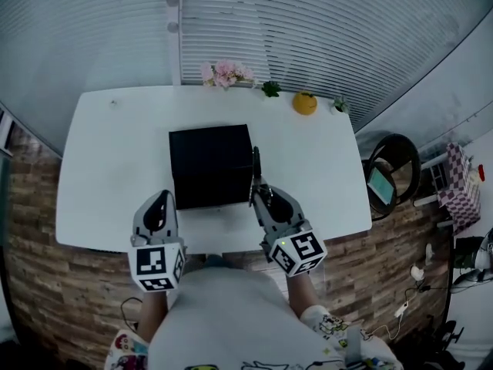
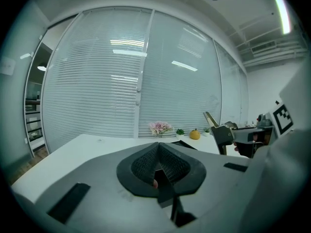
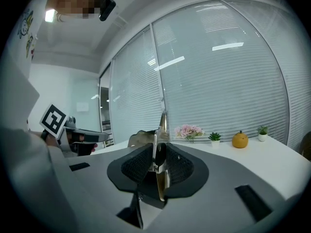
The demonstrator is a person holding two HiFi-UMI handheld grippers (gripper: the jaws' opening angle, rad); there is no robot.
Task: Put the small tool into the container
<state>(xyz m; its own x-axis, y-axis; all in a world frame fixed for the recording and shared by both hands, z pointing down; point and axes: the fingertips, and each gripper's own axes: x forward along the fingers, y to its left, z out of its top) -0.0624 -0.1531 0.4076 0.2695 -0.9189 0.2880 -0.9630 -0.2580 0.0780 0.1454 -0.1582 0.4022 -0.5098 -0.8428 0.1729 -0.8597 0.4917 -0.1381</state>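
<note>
A black box-shaped container point(image 1: 210, 166) stands in the middle of the white table point(image 1: 108, 160). My right gripper point(image 1: 262, 193) hovers at the box's near right corner, shut on a thin metal tool point(image 1: 256, 164) that sticks out past its tips along the box's right side. In the right gripper view the tool point(image 3: 162, 130) stands upright between the ribbed pads of that gripper point(image 3: 158, 152). My left gripper point(image 1: 159, 201) is at the box's near left corner, over the table's front edge. Its pads point(image 2: 146, 161) meet at the tips with nothing between them.
Along the table's far edge sit pink flowers point(image 1: 225, 72), a small green plant point(image 1: 270, 89) and an orange fruit-shaped object point(image 1: 305, 102). A window with blinds rises behind them. A round black chair point(image 1: 390, 177) stands off the table's right end.
</note>
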